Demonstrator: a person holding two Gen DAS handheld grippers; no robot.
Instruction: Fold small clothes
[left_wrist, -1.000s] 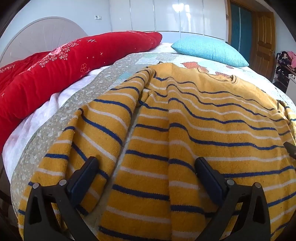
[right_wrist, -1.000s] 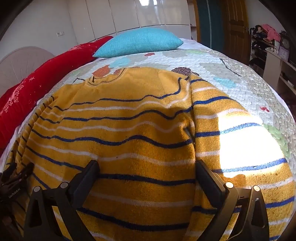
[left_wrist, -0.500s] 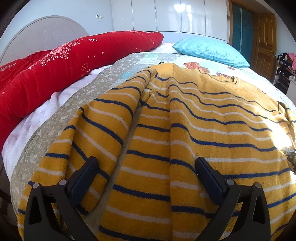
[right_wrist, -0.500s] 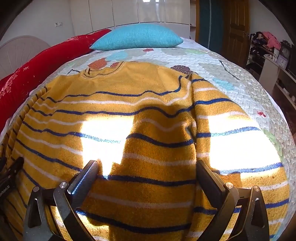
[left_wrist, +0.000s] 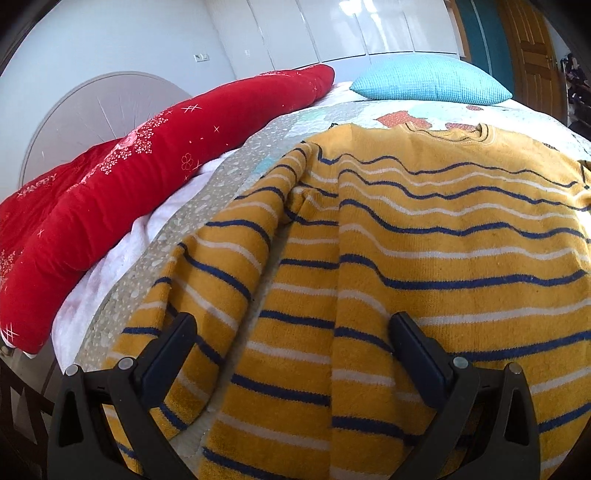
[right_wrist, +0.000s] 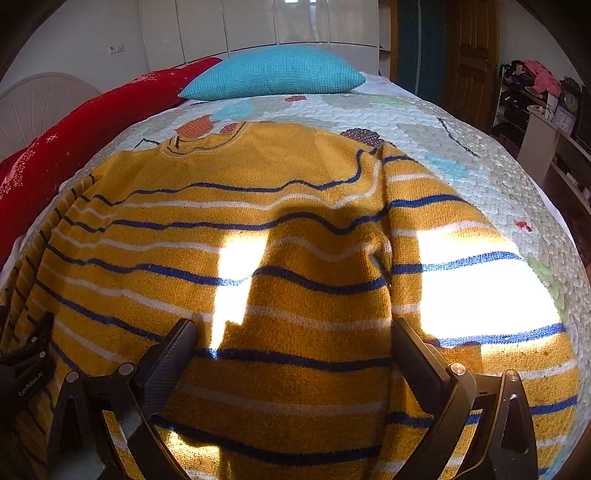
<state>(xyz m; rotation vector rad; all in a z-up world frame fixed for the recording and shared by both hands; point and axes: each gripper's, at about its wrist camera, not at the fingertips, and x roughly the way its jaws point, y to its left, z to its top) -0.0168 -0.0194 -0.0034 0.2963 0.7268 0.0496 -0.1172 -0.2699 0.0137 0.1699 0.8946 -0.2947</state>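
Both tongs gape empty. Left wrist view: left gripper (left_wrist: 291, 332) hovers over the yellow striped sweater (left_wrist: 424, 251), spread flat on the quilt (left_wrist: 207, 206). Right wrist view: right gripper (right_wrist: 291, 332) above the hem. Folding looks unstarted; next, probably pinching a sleeve inward.

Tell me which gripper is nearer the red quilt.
Left. The left gripper hangs open over the sweater's sleeve on the side where the red quilt lies. The right gripper, also open, is over the sweater's opposite half, with the quilt far across.
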